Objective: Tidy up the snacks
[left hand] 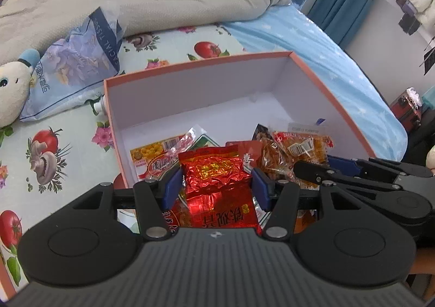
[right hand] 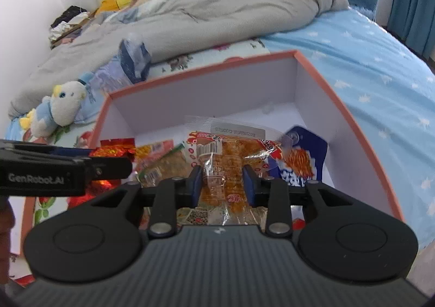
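I have both grippers low over the near end of the orange-rimmed box [left hand: 329, 84], which sits on the patterned bedsheet [left hand: 54, 144]. My left gripper [left hand: 216, 187] has its blue pads pressed against the sides of a red foil packet [left hand: 217, 179], so I read it as clamped on that packet above the snacks already in the box. My right gripper [right hand: 222, 183] is closed across a clear-wrapped orange snack pack [right hand: 231, 160], pinching its middle. I judge both packs to be light, soft and crinkly; the foil looks slippery, so I would keep hold across the full body, not the thin sealed edges, and squeeze gently to avoid crushing the contents.
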Motion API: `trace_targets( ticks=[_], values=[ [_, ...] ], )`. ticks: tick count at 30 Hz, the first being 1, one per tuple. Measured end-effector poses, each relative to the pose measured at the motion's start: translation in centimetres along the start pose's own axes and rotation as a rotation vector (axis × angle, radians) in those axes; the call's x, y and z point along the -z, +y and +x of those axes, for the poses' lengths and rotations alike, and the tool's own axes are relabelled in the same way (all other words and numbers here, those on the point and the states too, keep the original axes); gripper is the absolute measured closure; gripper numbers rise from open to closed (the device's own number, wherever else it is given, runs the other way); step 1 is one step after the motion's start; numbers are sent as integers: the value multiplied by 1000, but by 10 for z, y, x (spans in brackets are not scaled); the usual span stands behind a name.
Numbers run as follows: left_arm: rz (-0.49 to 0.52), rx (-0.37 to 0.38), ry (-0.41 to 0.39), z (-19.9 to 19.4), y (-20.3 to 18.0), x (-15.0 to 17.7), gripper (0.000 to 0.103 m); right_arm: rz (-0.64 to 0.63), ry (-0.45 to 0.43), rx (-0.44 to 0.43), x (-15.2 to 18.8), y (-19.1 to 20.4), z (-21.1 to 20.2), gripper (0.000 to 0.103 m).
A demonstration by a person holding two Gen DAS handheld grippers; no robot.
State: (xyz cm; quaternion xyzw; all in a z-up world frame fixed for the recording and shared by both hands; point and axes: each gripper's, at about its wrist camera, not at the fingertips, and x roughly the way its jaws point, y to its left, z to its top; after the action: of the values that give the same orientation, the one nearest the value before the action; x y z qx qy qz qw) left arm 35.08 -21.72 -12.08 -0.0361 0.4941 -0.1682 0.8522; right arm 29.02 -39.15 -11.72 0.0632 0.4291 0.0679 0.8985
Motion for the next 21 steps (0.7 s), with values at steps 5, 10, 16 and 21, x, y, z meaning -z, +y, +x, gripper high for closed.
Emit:
trace_targets(
  ticks=[5, 10, 16, 21],
  values=[
    [8, 3, 10, -5, 3, -1, 41, 3, 20, -2, 2, 2, 3, 53],
    [24, -9, -19, -25, 3, 0, 31, 3, 11, 2, 4, 5, -7, 41],
    [23, -1, -109, -69, 5, -1, 31, -3, -59, 12, -1, 15, -41, 41],
    [43, 0, -206, -119, 0, 1, 30, -6, -161, 19, -8, 24, -85, 41]
  ],
)
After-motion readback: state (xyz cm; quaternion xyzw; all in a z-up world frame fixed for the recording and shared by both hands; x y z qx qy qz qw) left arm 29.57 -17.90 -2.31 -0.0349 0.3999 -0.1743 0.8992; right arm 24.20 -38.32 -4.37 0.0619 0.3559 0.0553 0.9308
